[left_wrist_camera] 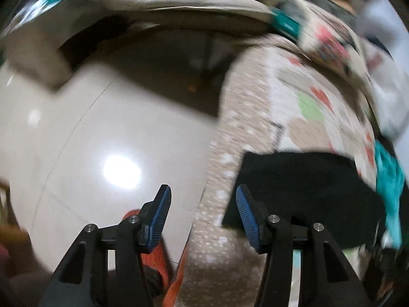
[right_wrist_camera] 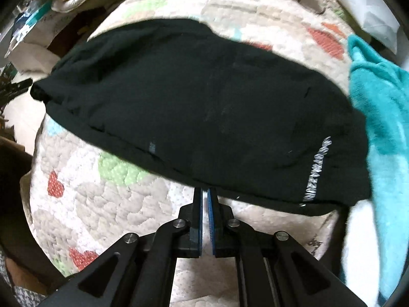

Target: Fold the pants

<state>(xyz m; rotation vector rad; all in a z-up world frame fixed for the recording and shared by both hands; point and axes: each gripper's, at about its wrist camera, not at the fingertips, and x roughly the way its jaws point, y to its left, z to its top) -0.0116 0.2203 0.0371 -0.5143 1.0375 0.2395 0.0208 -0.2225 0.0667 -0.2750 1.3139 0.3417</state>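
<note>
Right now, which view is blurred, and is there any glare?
Left wrist view: heavy motion smear across the quilt, with a bright glare spot on the glossy floor. Right wrist view: fairly sharp, the black pants evenly lit, no glare.

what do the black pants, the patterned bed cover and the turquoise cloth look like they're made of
Black pants: soft matte knit, likely cotton jersey; no sheen, limp folds.
Heart-patterned bed cover: quilted cotton, by its puffy stitched surface.
Turquoise cloth: fuzzy pile, probably fleece or terry.
</note>
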